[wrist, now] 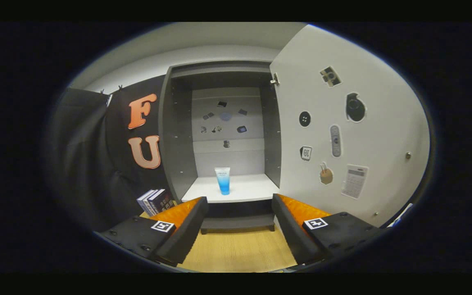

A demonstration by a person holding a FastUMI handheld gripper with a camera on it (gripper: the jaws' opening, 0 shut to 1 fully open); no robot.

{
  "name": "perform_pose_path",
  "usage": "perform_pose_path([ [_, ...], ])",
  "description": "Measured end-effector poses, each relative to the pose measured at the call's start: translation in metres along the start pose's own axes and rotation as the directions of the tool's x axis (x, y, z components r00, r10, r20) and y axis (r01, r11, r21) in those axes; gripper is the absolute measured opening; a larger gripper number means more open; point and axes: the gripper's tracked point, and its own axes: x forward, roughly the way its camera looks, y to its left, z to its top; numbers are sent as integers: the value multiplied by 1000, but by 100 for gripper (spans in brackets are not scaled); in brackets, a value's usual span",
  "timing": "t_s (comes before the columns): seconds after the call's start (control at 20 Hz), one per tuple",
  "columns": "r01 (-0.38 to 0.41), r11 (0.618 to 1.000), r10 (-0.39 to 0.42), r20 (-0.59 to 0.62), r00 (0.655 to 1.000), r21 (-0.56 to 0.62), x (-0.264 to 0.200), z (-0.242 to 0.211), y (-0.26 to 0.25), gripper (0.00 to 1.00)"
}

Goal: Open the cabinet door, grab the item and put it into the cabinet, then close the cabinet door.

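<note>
A blue tube is seen standing on the shelf of the cabinet, its door swung wide at frame right; the tongs are held open and empty below, over the desk.

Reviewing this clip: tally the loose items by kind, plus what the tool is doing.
Tubes: 1, blue tube upright on the cabinet shelf, beyond the tool's fingers
Books: 2, books beside the cabinet
Total: 3
The cabinet door is open; the tool is open, gripping nothing.
</note>
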Motion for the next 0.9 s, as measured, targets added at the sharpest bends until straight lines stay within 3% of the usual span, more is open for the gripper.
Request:
perform_pose_path([
  [0.6,31,999,-30,54,998,-28,-120,13,-112,99],
  [0.9,118,993,-118,33,992,-5,-127,1,-180,99],
])
